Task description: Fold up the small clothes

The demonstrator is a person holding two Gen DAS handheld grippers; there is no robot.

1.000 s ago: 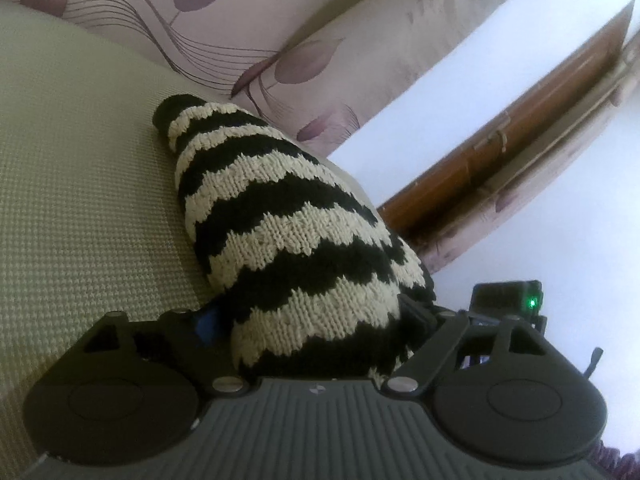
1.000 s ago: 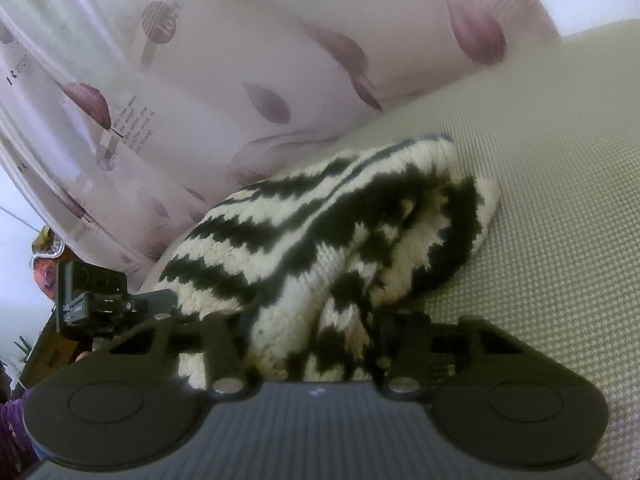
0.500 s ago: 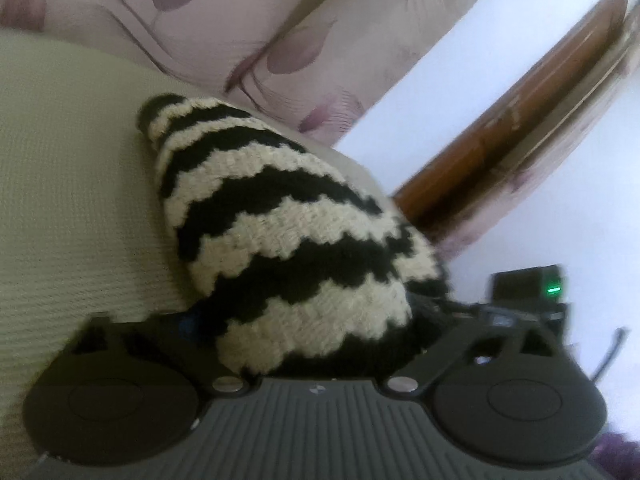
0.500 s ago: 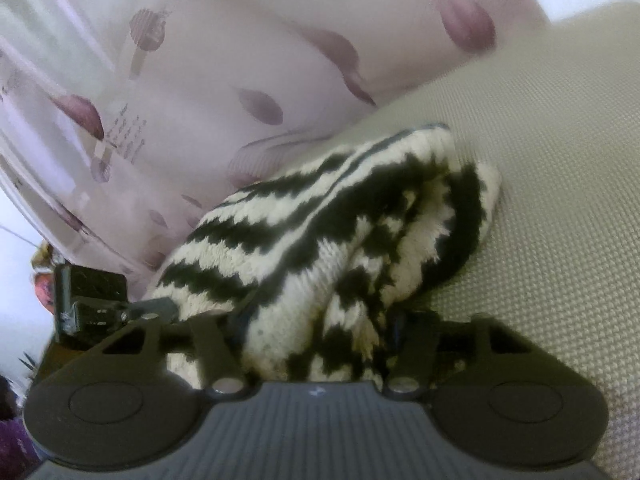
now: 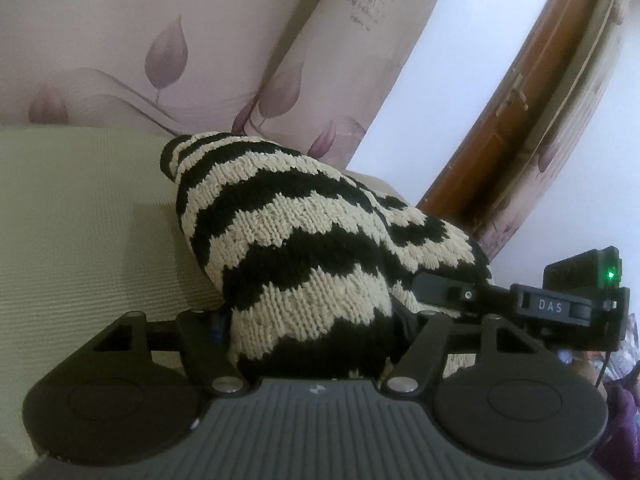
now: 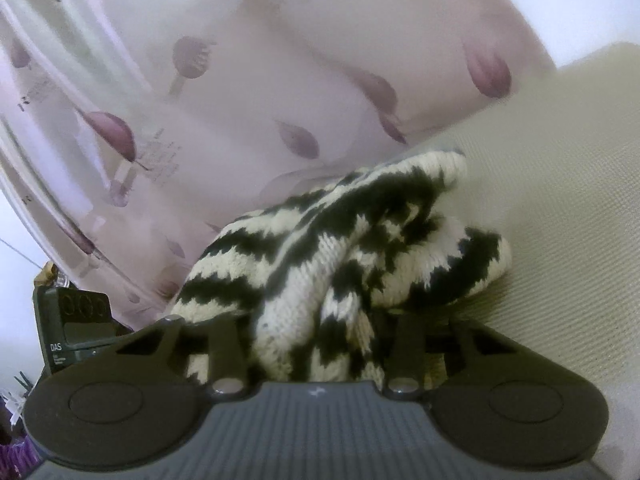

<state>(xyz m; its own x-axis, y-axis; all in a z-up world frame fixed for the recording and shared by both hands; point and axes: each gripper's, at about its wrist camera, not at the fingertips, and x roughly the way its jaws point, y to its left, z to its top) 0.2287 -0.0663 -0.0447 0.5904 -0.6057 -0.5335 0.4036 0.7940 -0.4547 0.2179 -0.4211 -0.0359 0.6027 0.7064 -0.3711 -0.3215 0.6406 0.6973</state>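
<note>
Both claws are closed on one black and cream striped knit garment. The left claw grips one end, the right claw the other end. The garment lies bunched on a beige cushion, before a flowered curtain.
</note>
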